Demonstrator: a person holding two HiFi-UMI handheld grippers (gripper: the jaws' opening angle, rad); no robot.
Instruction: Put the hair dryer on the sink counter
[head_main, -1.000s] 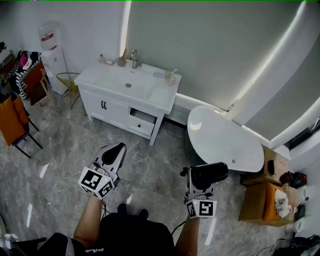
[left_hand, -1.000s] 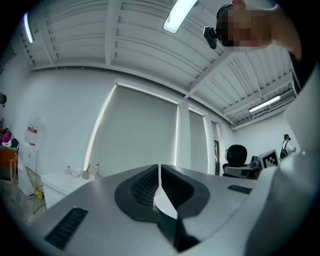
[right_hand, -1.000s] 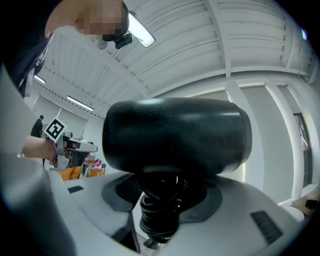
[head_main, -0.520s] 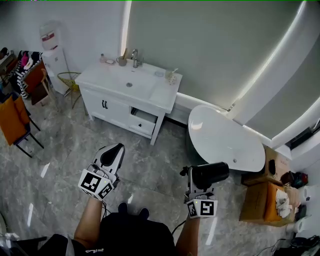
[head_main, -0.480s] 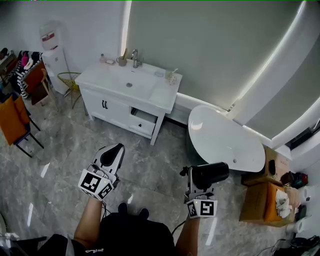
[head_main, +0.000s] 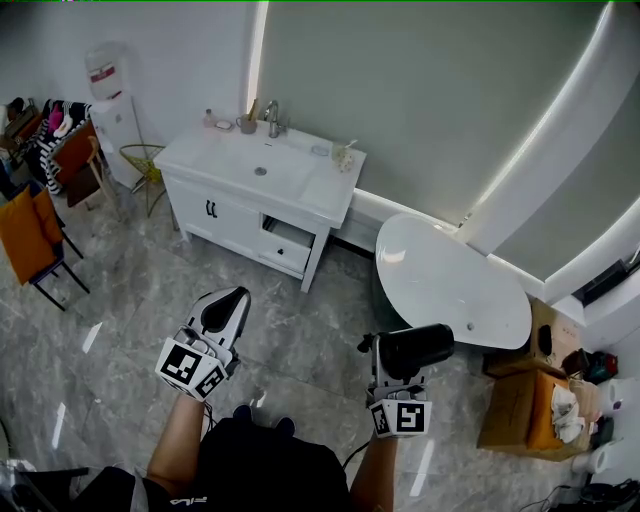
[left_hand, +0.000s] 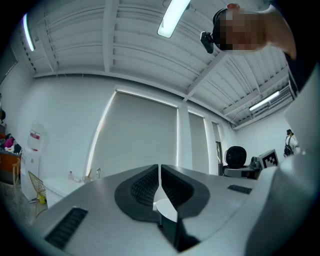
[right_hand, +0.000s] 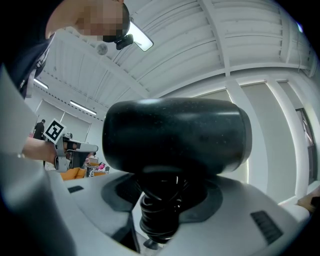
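Wide open grey floor ahead, right up to the white sink counter against the far wall. Bathtub to its right, chairs at the left edge, cardboard box far right. Small items along the counter's back edge by the tap. Held low and well apart: left gripper with jaws pressed together on nothing; right gripper clamped on the handle of the black hair dryer, far from the counter.

L claw shut; R claw full

hair dryer handle hidden behind right hand-held gripper; sink counter items indistinct
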